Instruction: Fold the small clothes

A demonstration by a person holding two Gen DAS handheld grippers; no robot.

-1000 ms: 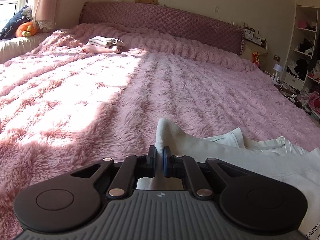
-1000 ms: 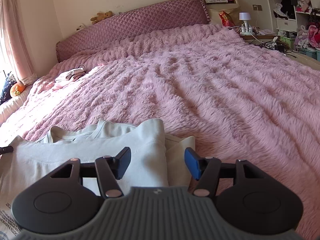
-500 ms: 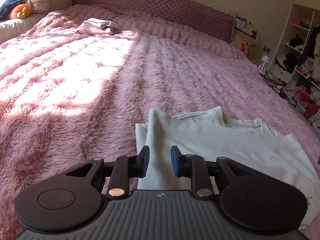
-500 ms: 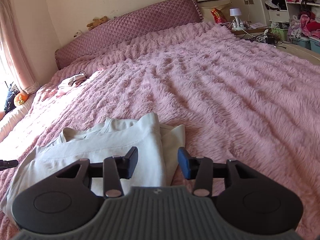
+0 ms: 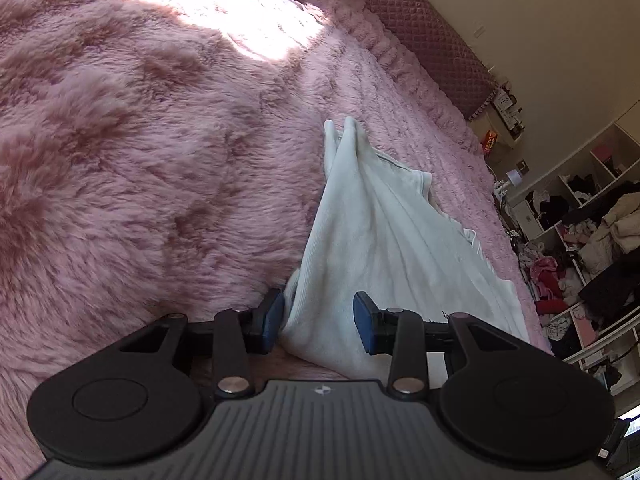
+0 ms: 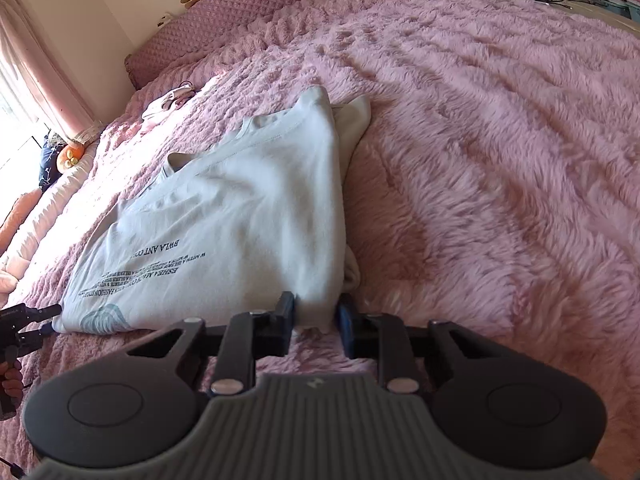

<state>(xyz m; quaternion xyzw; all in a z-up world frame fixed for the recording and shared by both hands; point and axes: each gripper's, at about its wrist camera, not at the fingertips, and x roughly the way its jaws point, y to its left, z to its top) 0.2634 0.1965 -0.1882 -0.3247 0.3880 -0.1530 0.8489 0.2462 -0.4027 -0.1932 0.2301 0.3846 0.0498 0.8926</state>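
Note:
A white T-shirt with dark print (image 6: pixel 240 216) lies flat on the fluffy pink bedspread (image 6: pixel 500 152), its sides folded in. In the left wrist view the shirt (image 5: pixel 372 232) runs away from me as a long folded strip. My left gripper (image 5: pixel 319 322) is open, its jaws standing either side of the shirt's near left corner. My right gripper (image 6: pixel 316 322) is open with a narrower gap, its jaws around the shirt's near right corner. The left gripper also shows at the left edge of the right wrist view (image 6: pixel 24 322).
A small pile of folded clothes (image 6: pixel 168 102) lies far up the bed near the quilted headboard (image 6: pixel 256 4). An orange plush toy (image 6: pixel 70 156) sits by the window. Cluttered shelves (image 5: pixel 580 240) stand beyond the bed's right side.
My left gripper let go of the sleeve, opened wide and dropped to the shirt's near left corner. My right gripper narrowed its gap and moved down to the near right corner.

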